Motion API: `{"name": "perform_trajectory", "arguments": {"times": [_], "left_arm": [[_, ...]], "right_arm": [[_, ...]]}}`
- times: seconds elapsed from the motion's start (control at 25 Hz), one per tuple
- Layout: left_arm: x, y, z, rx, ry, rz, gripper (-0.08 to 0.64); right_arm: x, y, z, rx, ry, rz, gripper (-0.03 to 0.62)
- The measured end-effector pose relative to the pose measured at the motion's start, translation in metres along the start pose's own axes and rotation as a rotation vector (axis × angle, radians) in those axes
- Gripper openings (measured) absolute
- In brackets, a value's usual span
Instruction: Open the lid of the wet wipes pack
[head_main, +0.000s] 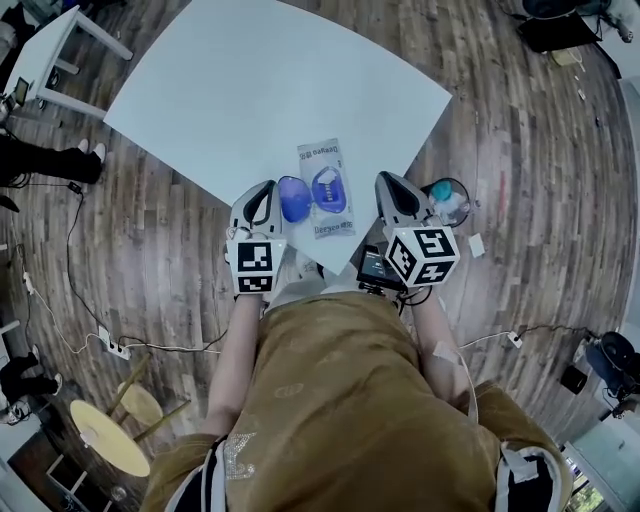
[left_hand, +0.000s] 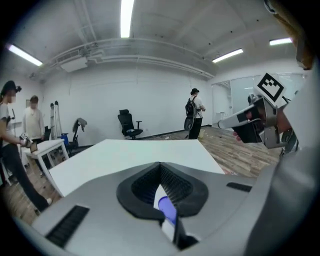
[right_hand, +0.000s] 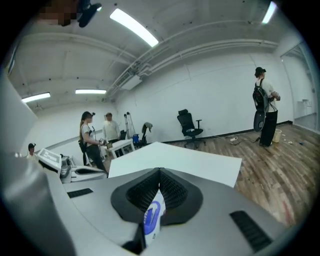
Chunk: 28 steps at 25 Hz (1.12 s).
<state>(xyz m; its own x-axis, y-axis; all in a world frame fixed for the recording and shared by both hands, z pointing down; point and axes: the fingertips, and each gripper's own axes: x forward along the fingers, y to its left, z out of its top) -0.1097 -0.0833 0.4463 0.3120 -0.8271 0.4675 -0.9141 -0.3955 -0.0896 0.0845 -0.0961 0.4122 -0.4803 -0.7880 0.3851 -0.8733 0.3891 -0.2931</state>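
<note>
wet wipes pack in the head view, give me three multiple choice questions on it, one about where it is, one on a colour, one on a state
1. Where on the table does the wet wipes pack lie?
A. at the far edge
B. by the near corner, close to the person
C. in the middle

2. What colour is the lid?
A. red
B. green
C. blue

3. What state is the lid in?
A. swung open, lying off the pack's left side
B. shut over the opening
C. torn off and on the floor

Answers:
1 B: the head view shows the pack just inside the table corner nearest the person.
2 C: the oval flap is blue.
3 A: the flap lies beside the pack, and the opening it covered is bare.
</note>
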Motion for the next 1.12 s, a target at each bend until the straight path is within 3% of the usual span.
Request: {"name": "perform_trajectory", "arguments": {"times": [0.12, 0.4, 0.56, 0.8, 1.12], "left_arm": [[-0.008, 0.002, 0.028, 0.0, -0.074, 0.015, 0.002], [-0.039, 0.009, 0.106, -0.1, -0.328, 0.03, 0.002], [-0.054, 0.015, 0.136, -0.126, -0.439, 0.039, 0.002], [-0.057, 0.017, 0.15, -0.102, -0.468, 0.048, 0.002], [-0.056, 0.018, 0.152, -0.07, -0.445, 0.068, 0.001]], "right_arm": [[-0.015, -0.004, 0.03, 0.022, -0.103, -0.008, 0.009], [-0.031, -0.008, 0.067, -0.14, -0.183, -0.08, 0.009], [-0.043, -0.009, 0.085, -0.124, -0.244, -0.085, 0.009], [-0.054, -0.008, 0.106, -0.133, -0.31, -0.098, 0.009], [-0.07, -0.009, 0.129, -0.183, -0.389, -0.142, 0.009]]}}
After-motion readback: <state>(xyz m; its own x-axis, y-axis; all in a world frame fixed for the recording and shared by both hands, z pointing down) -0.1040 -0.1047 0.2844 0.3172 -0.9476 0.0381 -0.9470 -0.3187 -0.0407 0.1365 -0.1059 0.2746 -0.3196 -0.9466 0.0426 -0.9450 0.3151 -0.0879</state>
